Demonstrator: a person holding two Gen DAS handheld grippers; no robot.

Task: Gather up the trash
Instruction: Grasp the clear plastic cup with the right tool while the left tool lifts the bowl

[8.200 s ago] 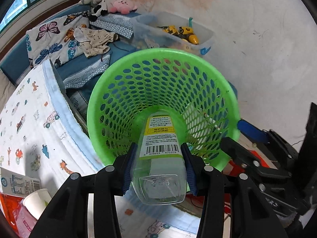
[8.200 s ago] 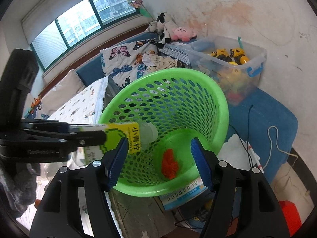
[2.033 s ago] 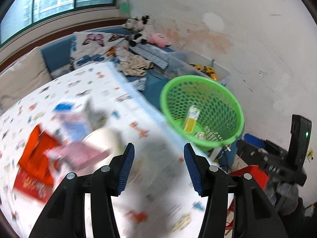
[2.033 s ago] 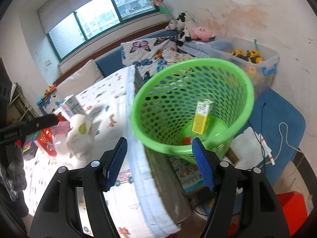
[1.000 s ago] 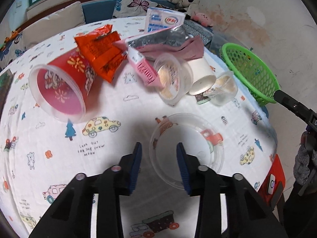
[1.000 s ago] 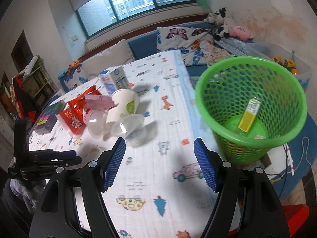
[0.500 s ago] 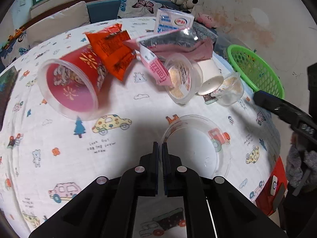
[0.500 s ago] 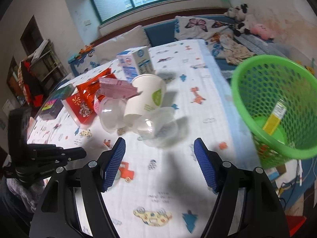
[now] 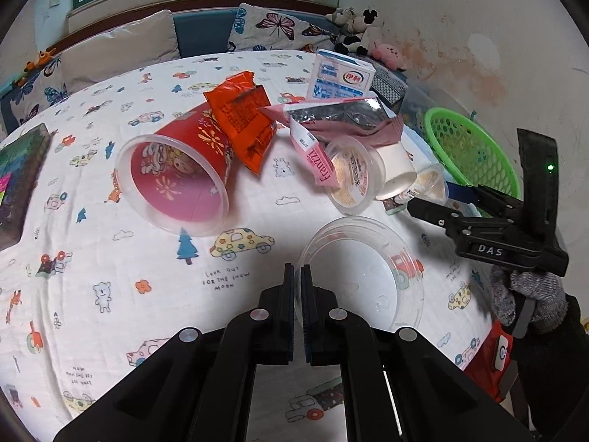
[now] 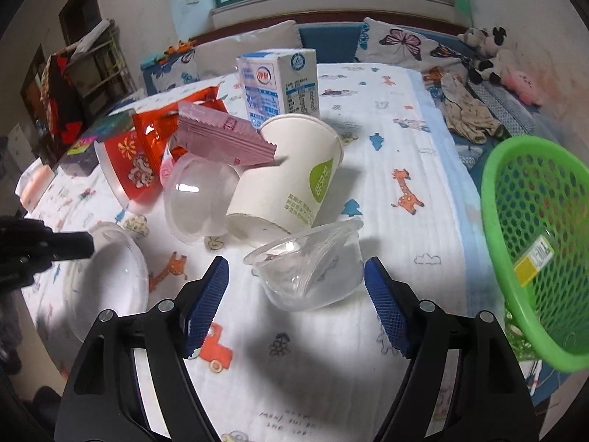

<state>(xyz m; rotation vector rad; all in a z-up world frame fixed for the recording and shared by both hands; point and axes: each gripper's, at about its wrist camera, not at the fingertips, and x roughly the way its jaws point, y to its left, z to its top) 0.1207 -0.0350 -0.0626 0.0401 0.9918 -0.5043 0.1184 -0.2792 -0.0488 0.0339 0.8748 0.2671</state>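
a: where's the trash at rn?

b: nearest the left gripper (image 9: pixel 297 287) is the clear lid (image 9: pixel 362 270), flat on the cloth. the claw is pinched together on the lid's near-left rim (thin plastic, so the jaws look nearly touching).

a: and the right gripper (image 10: pixel 296 304)?

b: jaws apart and just widened, w/ the clear tub (image 10: pixel 309 267) lying tipped between them. pads aren't on it yet. behind the tub is the paper cup (image 10: pixel 291 173) on its side, touching it i think, then a clear dome cup (image 10: pixel 197 199) to its left, a pink wrapper (image 10: pixel 224 140) on top, and the milk carton (image 10: pixel 279 84) standing at the far end. the red bowl (image 9: pixel 176 180) and orange packet (image 9: pixel 243 125) lie farther left.

a: bin?

b: green basket (image 10: pixel 537 239) hangs off the right edge of the bed, one bottle already inside.

a: so how to do this step well?

b: my read: the left should lift the lid level and slow, since a rim pinch on floppy plastic could slip or flex. the right should come down till the pads straddle the tub's wall or rim, then close gently (too hard probably crushes it or pops it out). keep clear of the paper cup so it doesn't roll. then carry both right, over the basket mouth, before letting go.
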